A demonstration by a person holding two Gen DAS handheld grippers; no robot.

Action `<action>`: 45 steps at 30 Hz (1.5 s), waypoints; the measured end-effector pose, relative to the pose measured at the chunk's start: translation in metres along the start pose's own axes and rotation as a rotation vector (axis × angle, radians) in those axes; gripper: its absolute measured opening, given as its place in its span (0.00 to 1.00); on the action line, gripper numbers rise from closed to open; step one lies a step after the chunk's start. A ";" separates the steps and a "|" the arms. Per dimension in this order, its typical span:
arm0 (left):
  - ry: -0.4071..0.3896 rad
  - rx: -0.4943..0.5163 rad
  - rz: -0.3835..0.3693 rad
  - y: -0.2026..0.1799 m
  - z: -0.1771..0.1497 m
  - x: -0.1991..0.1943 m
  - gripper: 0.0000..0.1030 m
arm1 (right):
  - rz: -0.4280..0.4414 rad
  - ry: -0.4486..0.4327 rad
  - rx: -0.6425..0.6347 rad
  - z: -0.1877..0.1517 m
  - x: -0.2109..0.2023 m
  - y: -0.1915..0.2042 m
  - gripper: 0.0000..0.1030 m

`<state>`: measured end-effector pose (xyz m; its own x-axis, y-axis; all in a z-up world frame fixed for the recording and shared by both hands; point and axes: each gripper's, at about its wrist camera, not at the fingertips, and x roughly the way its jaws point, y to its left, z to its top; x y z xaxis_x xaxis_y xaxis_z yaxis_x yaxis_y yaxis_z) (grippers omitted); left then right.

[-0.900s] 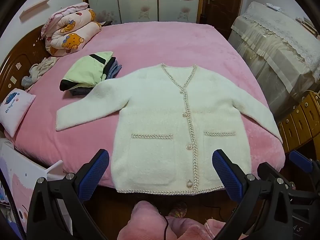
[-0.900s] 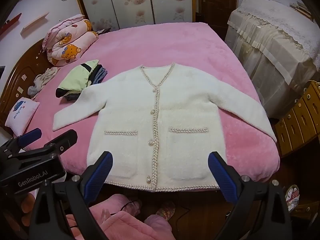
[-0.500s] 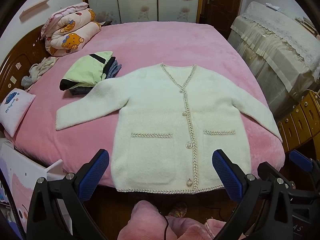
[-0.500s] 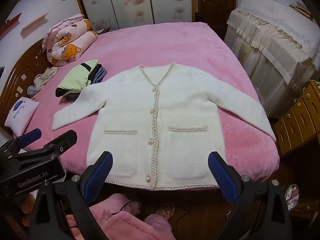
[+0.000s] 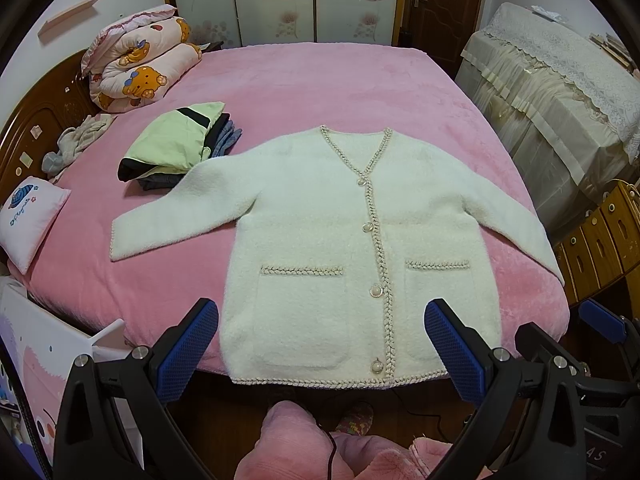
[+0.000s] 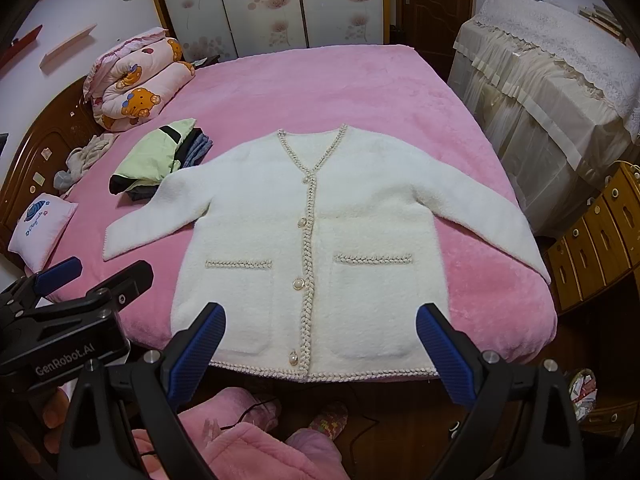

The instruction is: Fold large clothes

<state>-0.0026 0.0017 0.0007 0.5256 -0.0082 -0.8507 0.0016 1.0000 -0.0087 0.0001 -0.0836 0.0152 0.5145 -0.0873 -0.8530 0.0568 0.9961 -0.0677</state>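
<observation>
A cream fluffy cardigan (image 5: 344, 248) with braided trim and pearl buttons lies flat, front up, on the pink bed (image 5: 312, 80), both sleeves spread out; its hem hangs at the near bed edge. It shows the same way in the right wrist view (image 6: 312, 248). My left gripper (image 5: 320, 344) is open and empty, held just in front of the hem. My right gripper (image 6: 318, 348) is open and empty, also just short of the hem. The right gripper shows at the right edge of the left wrist view (image 5: 592, 340), and the left gripper at the left of the right wrist view (image 6: 72, 316).
A stack of folded clothes (image 5: 176, 148) lies beside the left sleeve. A rolled bear-print quilt (image 5: 136, 68) and a small pillow (image 5: 28, 216) sit at the headboard side. A covered cabinet (image 5: 560, 92) and wooden drawers (image 5: 604, 240) stand right of the bed.
</observation>
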 end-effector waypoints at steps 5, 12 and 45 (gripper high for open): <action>0.002 0.000 0.000 0.000 -0.001 0.000 0.99 | -0.002 0.002 -0.002 -0.004 0.003 -0.003 0.94; 0.005 -0.001 0.000 0.001 -0.001 -0.001 0.99 | -0.004 0.003 -0.002 -0.003 0.005 -0.002 0.94; 0.014 0.004 0.010 -0.004 0.008 0.005 0.99 | -0.009 0.006 -0.009 0.004 0.011 -0.012 0.94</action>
<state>0.0067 -0.0028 0.0005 0.5134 0.0014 -0.8581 -0.0003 1.0000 0.0015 0.0082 -0.0969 0.0085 0.5090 -0.0960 -0.8554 0.0533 0.9954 -0.0801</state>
